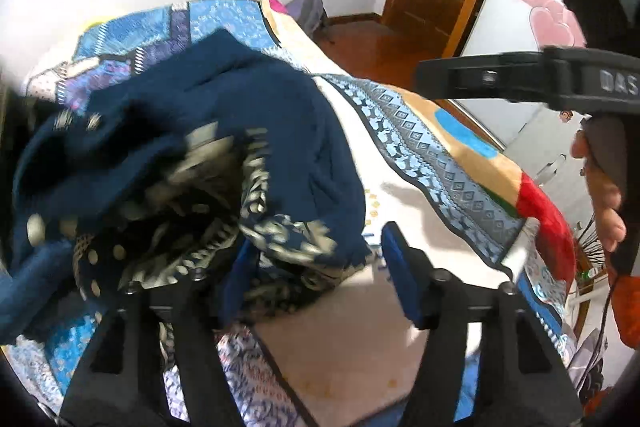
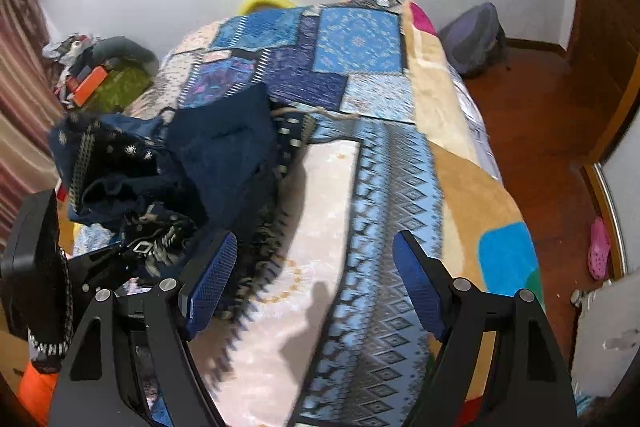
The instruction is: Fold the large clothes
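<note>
A dark blue patterned garment (image 1: 168, 155) lies crumpled on the left of the quilt-covered bed (image 2: 460, 163), the left hand-held gripper (image 1: 316, 275) open with cloth against one pad, the right hand-held gripper (image 2: 316, 283) open and empty, so a blind grab risks bunching several layers.

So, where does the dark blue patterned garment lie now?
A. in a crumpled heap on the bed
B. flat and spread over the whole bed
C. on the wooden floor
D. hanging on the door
A: the dark blue patterned garment sits bunched up on the patchwork bedspread, not spread out.
</note>
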The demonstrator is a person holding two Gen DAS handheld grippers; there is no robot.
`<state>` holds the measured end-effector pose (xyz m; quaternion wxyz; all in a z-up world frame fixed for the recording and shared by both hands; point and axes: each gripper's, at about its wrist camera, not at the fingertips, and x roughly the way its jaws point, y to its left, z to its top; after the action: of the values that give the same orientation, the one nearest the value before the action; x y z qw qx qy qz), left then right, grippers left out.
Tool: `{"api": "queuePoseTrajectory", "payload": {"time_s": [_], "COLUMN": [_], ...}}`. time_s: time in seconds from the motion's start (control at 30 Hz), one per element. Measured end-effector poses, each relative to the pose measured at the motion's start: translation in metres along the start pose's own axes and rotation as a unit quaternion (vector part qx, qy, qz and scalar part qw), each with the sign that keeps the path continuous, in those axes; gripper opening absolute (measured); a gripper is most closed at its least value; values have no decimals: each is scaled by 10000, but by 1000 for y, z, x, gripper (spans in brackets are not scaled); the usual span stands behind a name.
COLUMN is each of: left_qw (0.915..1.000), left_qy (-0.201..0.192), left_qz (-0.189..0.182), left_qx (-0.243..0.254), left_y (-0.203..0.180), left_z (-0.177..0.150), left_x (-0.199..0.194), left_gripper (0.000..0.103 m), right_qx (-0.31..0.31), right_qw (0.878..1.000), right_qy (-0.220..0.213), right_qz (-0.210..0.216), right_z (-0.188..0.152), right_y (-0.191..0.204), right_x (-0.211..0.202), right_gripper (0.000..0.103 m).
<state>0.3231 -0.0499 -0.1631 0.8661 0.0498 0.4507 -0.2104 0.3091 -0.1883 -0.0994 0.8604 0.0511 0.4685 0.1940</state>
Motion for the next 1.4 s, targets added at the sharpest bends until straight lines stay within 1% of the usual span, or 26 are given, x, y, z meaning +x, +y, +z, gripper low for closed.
{"api": "queuePoseTrajectory", "payload": {"time_s": [0.1, 0.2, 0.27, 0.3, 0.4, 0.5, 0.53, 0.6, 0.63, 0.67, 0.7, 0.77, 0.83, 0.9, 0.97, 1.0, 1.03, 1.07, 1.1, 1.17, 1.23, 1.27, 1.3, 1.33, 1.4], "left_qw": [9995, 9980, 9956, 9945, 9899, 9824, 9772, 9699, 9672, 9621, 9574, 9495, 9404, 9345, 9314, 9277, 9256, 9237, 9222, 9206, 9213, 9237, 9272, 9318, 9369], "left_qy": [-143, -304, -451, -501, -660, -815, -887, -988, -1023, -1049, -1026, -846, -661, -513, -351, -196, -103, -5, 117, 189, -46, -178, -320, -500, -708], "left_qz": [291, 483, 659, 689, 627, 549, 674, 885, 940, 1037, 1111, 1164, 1288, 1407, 1451, 1587, 1689, 1769, 1809, 1665, 1487, 1474, 1497, 1651, 1898], "left_qx": [-70, -276, -494, -617, -1089, -1588, -1809, -2044, -2128, -2295, -2459, -2788, -3078, -3230, -3320, -3373, -3386, -3399, -3415, -3529, -3592, -3533, -3417, -3194, -2850], "left_y": [6, 20, 34, 42, 67, 94, 102, 114, 119, 130, 139, 158, 175, 189, 198, 205, 210, 214, 219, 227, 227, 224, 219, 210, 198], "left_z": [-8, -17, -28, -33, -49, -69, -79, -95, -101, -110, -118, -132, -143, -151, -158, -160, -164, -164, -163, -156, -142, -134, -124, -107, -85], "left_x": [-23, -48, -68, -76, -98, -120, -126, -134, -136, -137, -136, -127, -112, -94, -76, -62, -53, -45, -35, -26, -33, -39, -46, -57, -69], "left_gripper": [65, 66, 66, 66, 68, 69, 72, 80, 82, 83, 84, 84, 84, 83, 83, 83, 82, 77, 70, 63, 60, 60, 58, 56, 56], "right_qx": [-138, -354, -503, -584, -797, -992, -1042, -1130, -1151, -1147, -1123, -1055, -1001, -930, -862, -837, -808, -789, -768, -705, -676, -669, -673, -677, -670], "right_qw": [9998, 9993, 9986, 9981, 9964, 9943, 9938, 9929, 9927, 9927, 9929, 9934, 9938, 9946, 9954, 9958, 9961, 9963, 9965, 9968, 9966, 9962, 9957, 9954, 9954], "right_qy": [-65, -95, -107, -120, -152, -147, -132, -54, 4, 74, 170, 331, 404, 432, 403, 378, 344, 325, 310, 324, 347, 361, 370, 379, 391], "right_qz": [82, 88, 117, 148, 256, 347, 355, 362, 360, 360, 347, 300, 258, 164, 58, 14, -32, -56, -77, -182, -315, -430, -515, -561, -554], "right_z": [-2, -2, -2, -2, -2, -4, -5, -9, -11, -14, -16, -21, -23, -25, -25, -25, -24, -24, -24, -22, -22, -22, -21, -21, -21], "right_y": [14, 31, 42, 49, 69, 89, 94, 104, 106, 108, 108, 108, 106, 103, 97, 94, 90, 88, 85, 75, 67, 62, 58, 55, 49], "right_x": [-3, -4, -4, -4, -2, 5, 8, 17, 22, 27, 34, 42, 47, 48, 46, 44, 41, 39, 37, 38, 40, 43, 46, 48, 54], "right_gripper": [77, 77, 77, 77, 77, 77, 77, 77, 77, 77, 77, 77, 77, 77, 77, 77, 77, 77, 77, 77, 77, 77, 77, 77, 77]}}
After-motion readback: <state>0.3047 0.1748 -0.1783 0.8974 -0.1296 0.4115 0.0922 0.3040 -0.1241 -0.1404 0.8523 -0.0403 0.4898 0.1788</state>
